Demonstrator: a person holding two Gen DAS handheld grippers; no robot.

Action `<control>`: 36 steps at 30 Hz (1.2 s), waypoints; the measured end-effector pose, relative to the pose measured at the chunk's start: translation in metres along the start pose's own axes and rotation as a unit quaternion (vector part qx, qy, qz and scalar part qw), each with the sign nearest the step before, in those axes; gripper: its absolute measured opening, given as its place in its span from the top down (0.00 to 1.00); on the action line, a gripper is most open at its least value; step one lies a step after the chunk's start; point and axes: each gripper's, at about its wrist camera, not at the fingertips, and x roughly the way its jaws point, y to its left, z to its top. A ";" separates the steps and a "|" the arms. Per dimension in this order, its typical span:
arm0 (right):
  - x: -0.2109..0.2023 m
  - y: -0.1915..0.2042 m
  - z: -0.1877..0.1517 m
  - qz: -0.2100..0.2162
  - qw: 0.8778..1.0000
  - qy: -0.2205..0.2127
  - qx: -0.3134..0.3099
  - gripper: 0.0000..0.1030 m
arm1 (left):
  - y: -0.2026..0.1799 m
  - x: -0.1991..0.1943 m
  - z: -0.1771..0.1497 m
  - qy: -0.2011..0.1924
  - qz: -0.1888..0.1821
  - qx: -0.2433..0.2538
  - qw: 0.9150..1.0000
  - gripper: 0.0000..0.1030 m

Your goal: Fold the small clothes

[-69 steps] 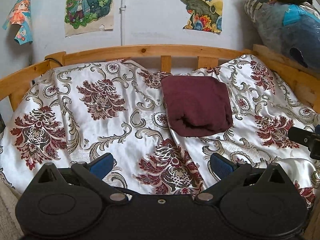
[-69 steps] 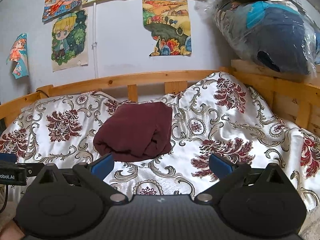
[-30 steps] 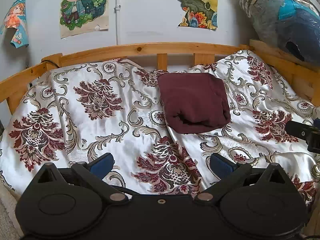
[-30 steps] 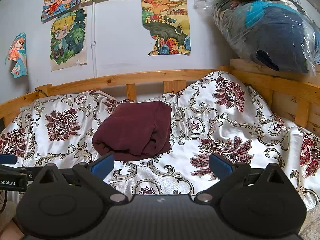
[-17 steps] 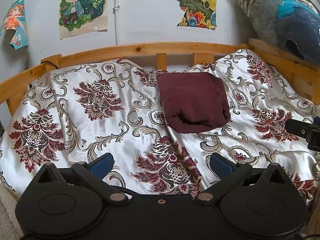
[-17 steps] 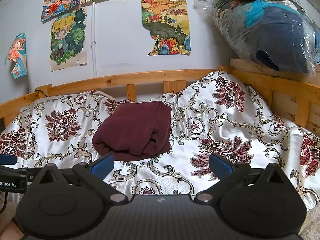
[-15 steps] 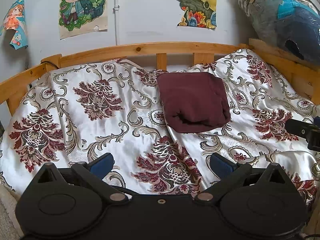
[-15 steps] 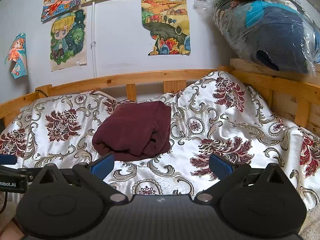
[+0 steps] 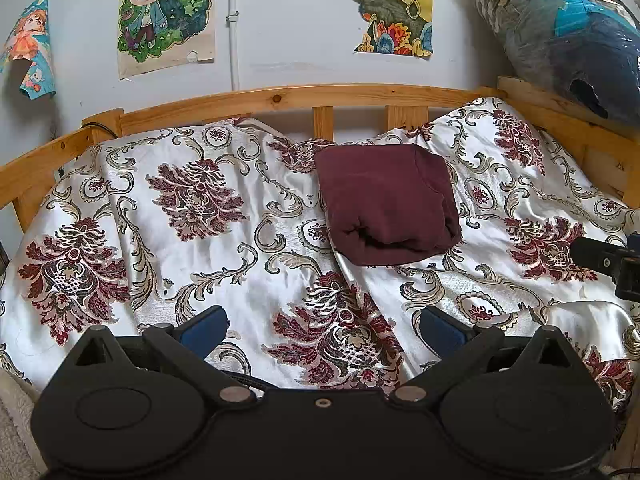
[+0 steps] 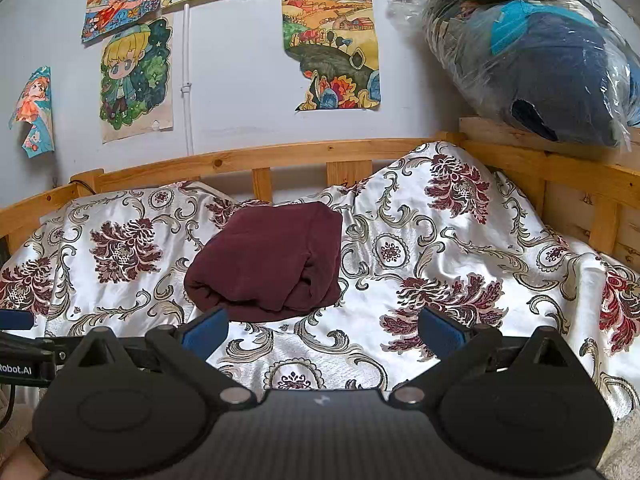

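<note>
**Folded maroon garment rests on the bed, both claws empty**

A maroon garment (image 9: 386,208) lies folded into a compact, roughly square bundle on the floral satin bedspread (image 9: 240,272), close to the wooden bed rail (image 9: 280,96) at the far side. In the left wrist view it sits at about one o'clock from the left claw (image 9: 322,326); in the right wrist view it sits at about eleven o'clock from the right claw (image 10: 322,330), just beyond that claw's left blue pad. Both claws hang over the near part of the bed with their blue-padded fingers spread wide, nothing between them, neither touching the garment. Cartoon posters (image 10: 136,76) are stuck on the wall behind, and a plastic-wrapped dark bundle (image 10: 540,60) sits on the rail at two o'clock.
</note>
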 end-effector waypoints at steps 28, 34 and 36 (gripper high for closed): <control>0.001 -0.001 -0.001 -0.001 1.000 0.003 0.000 0.00 | 0.001 0.005 0.000 0.019 0.009 0.006 1.000 0.01; 0.001 0.000 -0.001 -0.002 1.000 0.004 0.000 0.00 | 0.002 0.005 0.000 0.019 0.008 0.006 1.000 0.01; 0.001 0.000 -0.001 -0.002 1.000 0.005 0.000 0.00 | 0.002 0.005 0.000 0.019 0.009 0.006 1.000 0.01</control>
